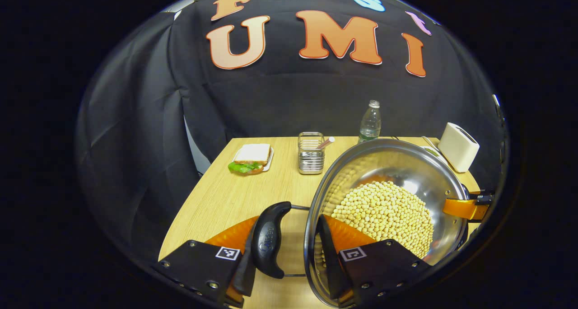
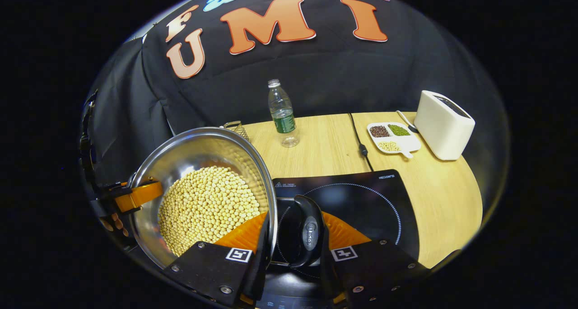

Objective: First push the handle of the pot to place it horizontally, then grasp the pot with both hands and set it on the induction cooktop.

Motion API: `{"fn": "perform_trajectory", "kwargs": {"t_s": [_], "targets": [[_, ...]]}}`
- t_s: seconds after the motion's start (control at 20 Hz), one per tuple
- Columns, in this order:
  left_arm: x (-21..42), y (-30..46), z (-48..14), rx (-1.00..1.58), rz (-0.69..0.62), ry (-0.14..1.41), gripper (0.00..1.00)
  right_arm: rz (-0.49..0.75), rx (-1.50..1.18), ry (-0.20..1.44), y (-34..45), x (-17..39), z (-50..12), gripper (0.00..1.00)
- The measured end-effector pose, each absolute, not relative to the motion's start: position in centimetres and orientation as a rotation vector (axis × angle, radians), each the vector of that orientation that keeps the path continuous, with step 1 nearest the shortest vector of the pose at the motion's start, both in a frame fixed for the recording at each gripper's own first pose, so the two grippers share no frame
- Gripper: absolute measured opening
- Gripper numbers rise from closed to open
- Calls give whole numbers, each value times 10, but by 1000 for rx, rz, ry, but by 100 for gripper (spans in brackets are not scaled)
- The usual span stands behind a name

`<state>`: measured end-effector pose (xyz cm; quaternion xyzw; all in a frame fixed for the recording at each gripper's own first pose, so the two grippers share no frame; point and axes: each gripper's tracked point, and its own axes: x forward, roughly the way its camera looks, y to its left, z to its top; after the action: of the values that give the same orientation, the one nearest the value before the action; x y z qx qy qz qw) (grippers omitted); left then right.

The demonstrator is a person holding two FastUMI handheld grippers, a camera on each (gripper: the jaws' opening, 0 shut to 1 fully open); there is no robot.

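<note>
A steel pot [image 1: 393,164] full of pale soybeans [image 1: 384,214] hangs between both grippers, seemingly raised off the table. My left gripper [image 1: 286,243] is shut across the pot's black left handle [image 1: 268,236] and rim, one finger outside the handle and one inside the wall. My right gripper [image 2: 293,245] clamps the black right handle [image 2: 309,234] and rim of the pot [image 2: 194,153] the same way. The black induction cooktop [image 2: 361,200] lies right below that handle, the pot mostly to its left. Across the pot, each view shows the other gripper: the right gripper [image 1: 467,208], the left gripper [image 2: 135,196].
On the wooden table [image 1: 216,196] stand a sandwich on a plate [image 1: 250,157], a wire holder [image 1: 310,153], a water bottle [image 2: 282,112], a white toaster [image 2: 442,124] and a divided dish of beans [image 2: 393,137]. A black cable [image 2: 359,142] runs back from the cooktop.
</note>
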<state>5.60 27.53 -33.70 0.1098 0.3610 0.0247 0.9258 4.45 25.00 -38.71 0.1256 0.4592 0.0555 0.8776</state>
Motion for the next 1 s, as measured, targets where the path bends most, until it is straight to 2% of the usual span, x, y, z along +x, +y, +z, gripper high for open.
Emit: {"fn": "perform_trajectory", "kwargs": {"t_s": [0.05,0.15,1.0], "targets": [[57,276,-336,224,45,742,65,108,260,953,242,45,-387,46],[59,276,-337,226,35,742,65,95,263,948,229,44,-389,49],[65,269,-355,243,-19,763,65,17,294,953,153,27,-406,49]]}}
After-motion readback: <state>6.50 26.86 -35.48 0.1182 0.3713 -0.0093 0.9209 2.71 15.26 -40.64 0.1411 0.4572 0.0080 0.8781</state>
